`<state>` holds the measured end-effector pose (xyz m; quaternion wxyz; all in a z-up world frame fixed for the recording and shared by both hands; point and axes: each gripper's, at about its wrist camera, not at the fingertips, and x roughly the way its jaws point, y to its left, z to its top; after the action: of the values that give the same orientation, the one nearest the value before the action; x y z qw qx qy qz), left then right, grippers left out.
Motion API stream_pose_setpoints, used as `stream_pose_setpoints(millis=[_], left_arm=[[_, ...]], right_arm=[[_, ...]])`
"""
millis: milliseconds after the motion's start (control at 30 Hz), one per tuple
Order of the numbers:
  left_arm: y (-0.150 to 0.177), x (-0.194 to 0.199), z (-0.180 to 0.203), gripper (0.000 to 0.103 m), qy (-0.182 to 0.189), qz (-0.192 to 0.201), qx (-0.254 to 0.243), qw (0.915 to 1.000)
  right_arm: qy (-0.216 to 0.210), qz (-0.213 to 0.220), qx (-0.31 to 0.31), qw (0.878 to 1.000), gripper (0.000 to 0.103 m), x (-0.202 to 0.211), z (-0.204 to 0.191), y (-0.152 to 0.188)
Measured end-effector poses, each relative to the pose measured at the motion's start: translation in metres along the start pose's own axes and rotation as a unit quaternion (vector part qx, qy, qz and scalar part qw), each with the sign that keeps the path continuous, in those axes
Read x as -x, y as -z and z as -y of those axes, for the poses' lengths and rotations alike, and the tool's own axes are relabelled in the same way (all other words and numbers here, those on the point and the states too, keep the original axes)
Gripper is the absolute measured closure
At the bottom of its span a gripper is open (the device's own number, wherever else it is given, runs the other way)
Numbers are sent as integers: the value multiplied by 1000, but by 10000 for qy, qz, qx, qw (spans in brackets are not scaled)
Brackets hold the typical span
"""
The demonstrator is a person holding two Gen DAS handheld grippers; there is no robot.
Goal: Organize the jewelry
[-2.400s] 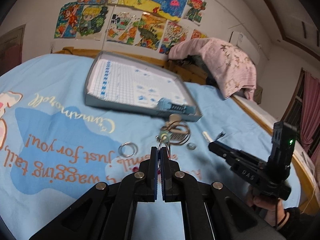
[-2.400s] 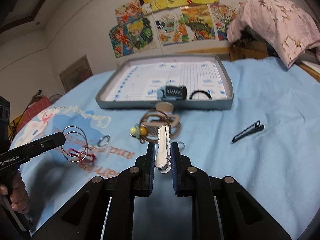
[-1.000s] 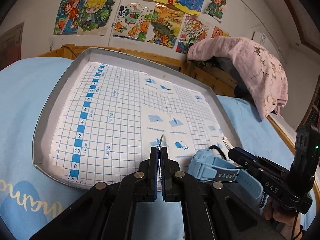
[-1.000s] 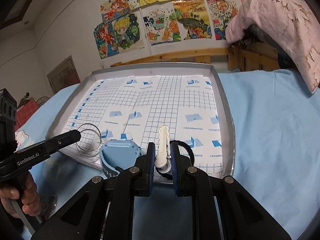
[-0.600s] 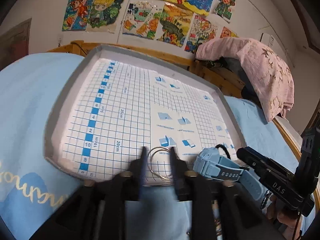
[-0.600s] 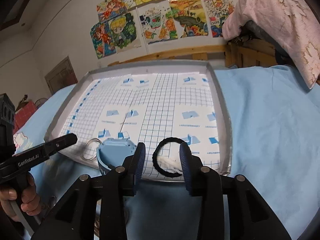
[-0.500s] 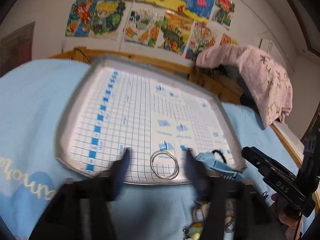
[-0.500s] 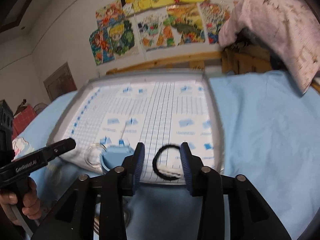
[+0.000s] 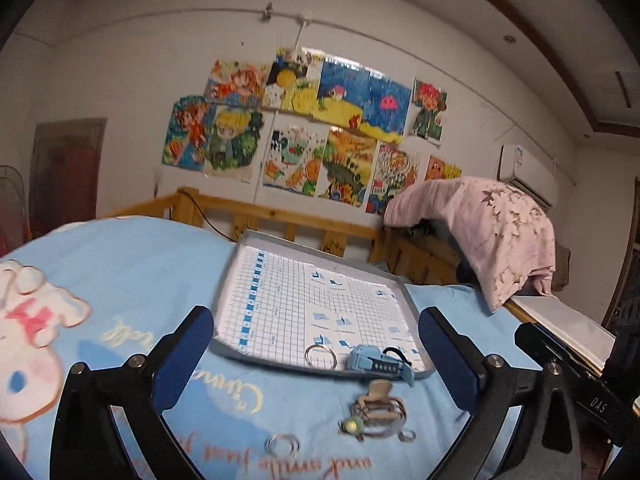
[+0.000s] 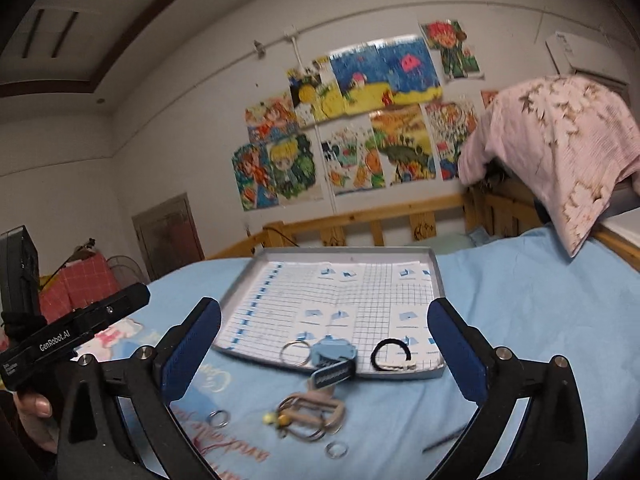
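A grey tray point(image 9: 240, 254) point(image 10: 344, 253) with a grid sheet lies on the blue bed cover. Near its front edge lie silver bangles point(image 9: 320, 356) point(image 10: 294, 351), a blue watch point(image 9: 376, 363) point(image 10: 334, 354), a black hair tie point(image 10: 390, 354) and a white clip point(image 10: 394, 367). On the cover in front lie a tangle of brown bracelets with a bead point(image 9: 376, 414) point(image 10: 310, 414), a silver ring pair point(image 9: 282, 445) and small rings point(image 10: 218, 418) point(image 10: 336, 449). My left gripper point(image 9: 316, 364) and right gripper point(image 10: 324, 350) are both wide open, empty, and pulled back above the cover.
A black hair clip point(image 10: 448, 440) lies on the cover at the right. A wooden bed rail point(image 9: 304, 224) runs behind the tray, with a pink blanket point(image 9: 488, 232) draped over it at the right. Drawings cover the wall.
Both grippers opened and dropped the bangles and the white clip into the tray's front edge. Both then pulled back and rose away from the tray.
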<state>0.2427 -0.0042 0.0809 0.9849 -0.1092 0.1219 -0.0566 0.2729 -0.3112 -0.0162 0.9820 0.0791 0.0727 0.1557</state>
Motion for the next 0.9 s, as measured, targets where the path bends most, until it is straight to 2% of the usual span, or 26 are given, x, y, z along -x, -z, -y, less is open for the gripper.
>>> stream_pose_setpoints(millis=[133, 333, 633, 733, 900], left_arm=[[10, 42, 1, 0, -90, 159, -130, 9997], [31, 98, 1, 0, -276, 200, -336, 9989], [70, 154, -8, 0, -479, 112, -418, 9979], [84, 166, -13, 0, -573, -8, -426, 9974], [99, 171, -24, 0, -667, -333, -305, 9967]], right_arm=[[162, 318, 347, 9988, 2, 49, -23, 9], [269, 489, 436, 9975, 2, 104, -43, 25], [459, 143, 362, 9982, 2, 152, -51, 64], [639, 5, 386, 9972, 2, 162, -52, 73], [1237, -394, 560, 9900, 2, 173, -57, 86]])
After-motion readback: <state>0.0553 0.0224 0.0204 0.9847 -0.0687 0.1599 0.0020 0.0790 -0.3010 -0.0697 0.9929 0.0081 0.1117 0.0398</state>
